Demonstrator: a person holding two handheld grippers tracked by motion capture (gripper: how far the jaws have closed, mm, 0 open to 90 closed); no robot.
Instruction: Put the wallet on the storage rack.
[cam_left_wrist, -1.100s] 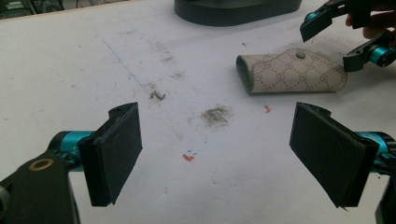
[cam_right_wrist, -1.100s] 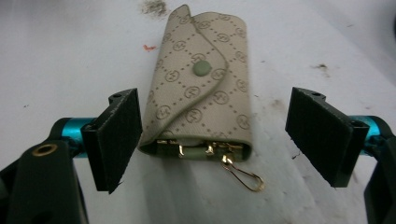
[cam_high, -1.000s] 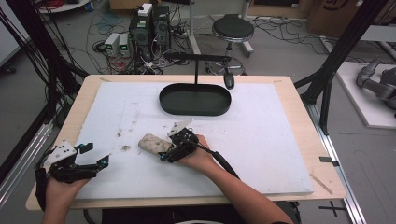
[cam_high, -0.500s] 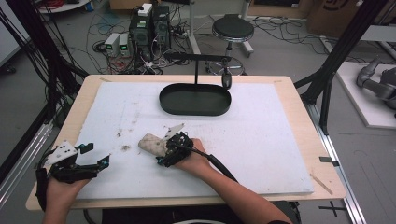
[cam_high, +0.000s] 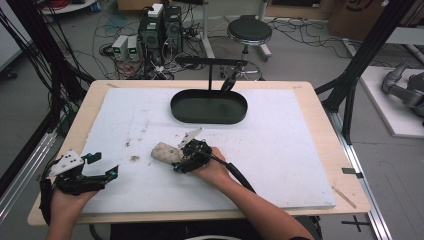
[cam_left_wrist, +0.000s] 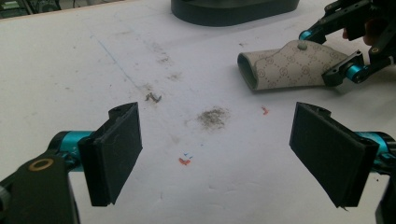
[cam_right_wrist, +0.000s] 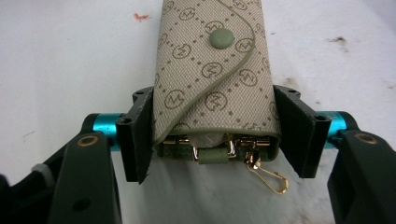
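A beige monogrammed key pouch (cam_high: 162, 152) with a green snap lies flat on the white table (cam_high: 300, 150), left of centre. My right gripper (cam_high: 180, 160) has come at it from the right. In the right gripper view both black pads press the sides of the pouch (cam_right_wrist: 215, 60) at its open end, where gold clips (cam_right_wrist: 268, 175) hang out; the right gripper (cam_right_wrist: 212, 126) is shut on it. The left gripper (cam_high: 105, 167) rests near the front left edge, open and empty. From the left gripper (cam_left_wrist: 229, 149) view, the pouch (cam_left_wrist: 289, 65) lies at the upper right, held by the right gripper (cam_left_wrist: 334, 56).
A black oval tray (cam_high: 175, 107) stands at the back centre, its near wall (cam_left_wrist: 233, 11) also seen from the left gripper. Behind it rises a black stand (cam_high: 210, 65). Dirt smudges (cam_left_wrist: 212, 116) and small red marks (cam_left_wrist: 184, 161) dot the table between the grippers.
The right gripper has slid left and its jaws now clasp the pouch's right end. The left gripper has stayed put.
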